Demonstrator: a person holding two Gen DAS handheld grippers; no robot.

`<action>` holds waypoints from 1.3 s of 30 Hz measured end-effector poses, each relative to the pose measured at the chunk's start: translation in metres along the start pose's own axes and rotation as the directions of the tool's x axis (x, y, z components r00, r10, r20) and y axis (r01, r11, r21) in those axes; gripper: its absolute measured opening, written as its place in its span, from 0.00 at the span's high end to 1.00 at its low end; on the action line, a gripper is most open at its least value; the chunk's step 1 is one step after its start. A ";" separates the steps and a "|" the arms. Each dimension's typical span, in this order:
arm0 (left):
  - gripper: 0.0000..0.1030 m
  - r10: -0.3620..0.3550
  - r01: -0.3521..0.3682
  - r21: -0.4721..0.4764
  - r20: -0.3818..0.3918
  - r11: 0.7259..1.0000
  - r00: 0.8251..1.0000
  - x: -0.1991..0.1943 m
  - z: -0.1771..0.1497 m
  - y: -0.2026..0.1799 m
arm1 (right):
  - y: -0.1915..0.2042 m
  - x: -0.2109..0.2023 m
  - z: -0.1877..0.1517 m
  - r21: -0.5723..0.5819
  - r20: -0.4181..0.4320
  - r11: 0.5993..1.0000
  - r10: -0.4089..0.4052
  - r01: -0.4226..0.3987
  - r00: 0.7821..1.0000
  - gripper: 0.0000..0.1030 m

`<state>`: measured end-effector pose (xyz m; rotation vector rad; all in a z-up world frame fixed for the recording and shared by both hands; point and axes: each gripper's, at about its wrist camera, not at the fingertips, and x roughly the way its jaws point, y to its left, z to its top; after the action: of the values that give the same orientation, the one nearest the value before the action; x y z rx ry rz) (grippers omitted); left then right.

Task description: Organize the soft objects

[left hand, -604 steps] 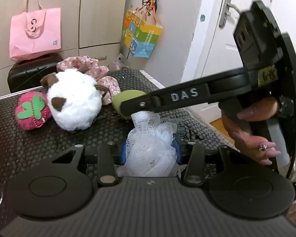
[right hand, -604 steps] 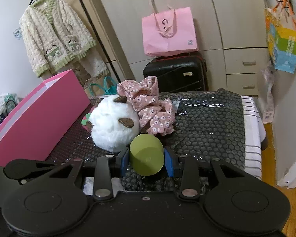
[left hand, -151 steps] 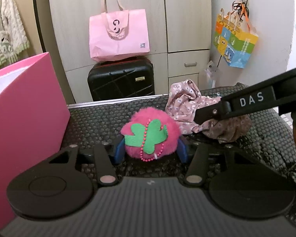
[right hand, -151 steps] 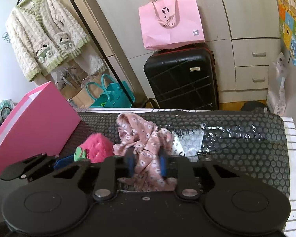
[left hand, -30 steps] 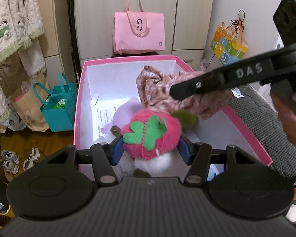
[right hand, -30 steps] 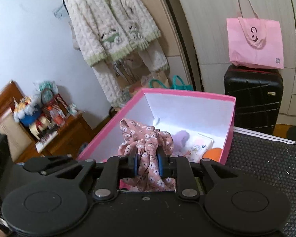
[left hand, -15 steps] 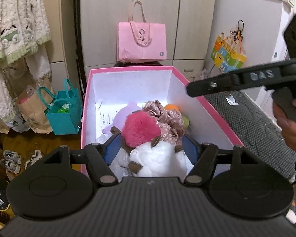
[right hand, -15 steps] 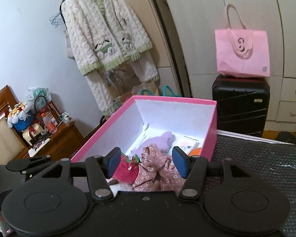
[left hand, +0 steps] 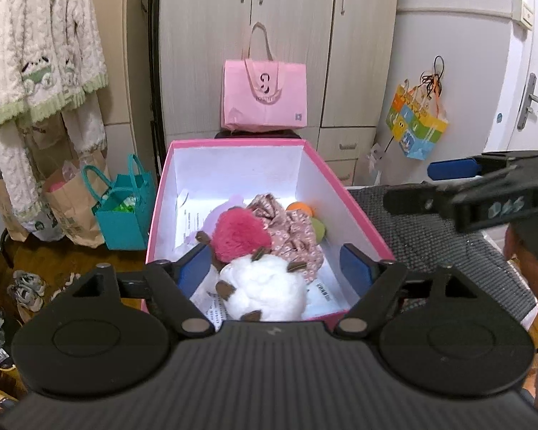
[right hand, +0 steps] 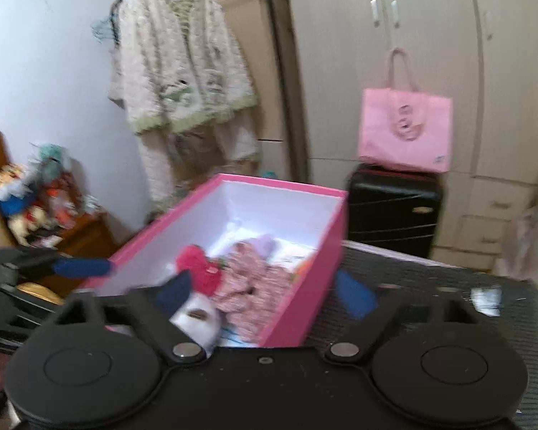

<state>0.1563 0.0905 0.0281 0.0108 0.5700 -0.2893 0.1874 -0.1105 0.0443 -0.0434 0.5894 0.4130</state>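
Currently left tongs (left hand: 276, 267) and right tongs (right hand: 265, 292) spread wide, empty, above box (left hand: 344, 197). Plush (left hand: 265, 288), pompom (left hand: 240, 233), cloth (left hand: 290, 229) inside. Risk: descending tongs snag cloth, drag items out.

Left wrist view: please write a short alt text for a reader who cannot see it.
An open pink box holds a white plush toy, a pink fuzzy toy and a floral cloth. The open left hand-held gripper hovers above it, empty.
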 end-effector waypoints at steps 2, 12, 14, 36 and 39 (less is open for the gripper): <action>0.09 0.012 -0.012 0.004 0.017 1.000 1.000 -0.007 0.001 -0.006 | 0.003 -0.004 -0.003 -0.046 -0.030 0.996 -0.080 0.079 0.996 0.02; 0.05 0.049 -0.047 -0.036 0.054 0.998 0.997 -0.025 0.000 -0.027 | 0.011 -0.082 -0.022 -0.102 0.066 0.962 -0.248 0.253 0.967 0.02; 0.01 0.063 -0.061 -0.028 0.053 0.998 0.997 -0.029 -0.002 -0.035 | 0.011 -0.095 -0.029 -0.082 0.092 0.961 -0.258 0.265 0.962 0.02; 0.00 0.216 -0.215 -0.021 0.081 0.976 0.973 -0.065 -0.035 -0.089 | 0.008 -0.154 -0.093 0.172 0.110 0.906 -0.409 0.388 0.906 0.02; 0.00 0.219 -0.219 -0.017 0.060 0.976 0.974 -0.062 -0.039 -0.093 | 0.011 -0.155 -0.098 0.159 0.099 0.888 -0.449 0.431 0.888 0.02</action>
<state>0.0605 0.0215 0.0343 0.0543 0.5043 -0.0715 0.0141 -0.1722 0.0486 -0.0209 0.4550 -0.0696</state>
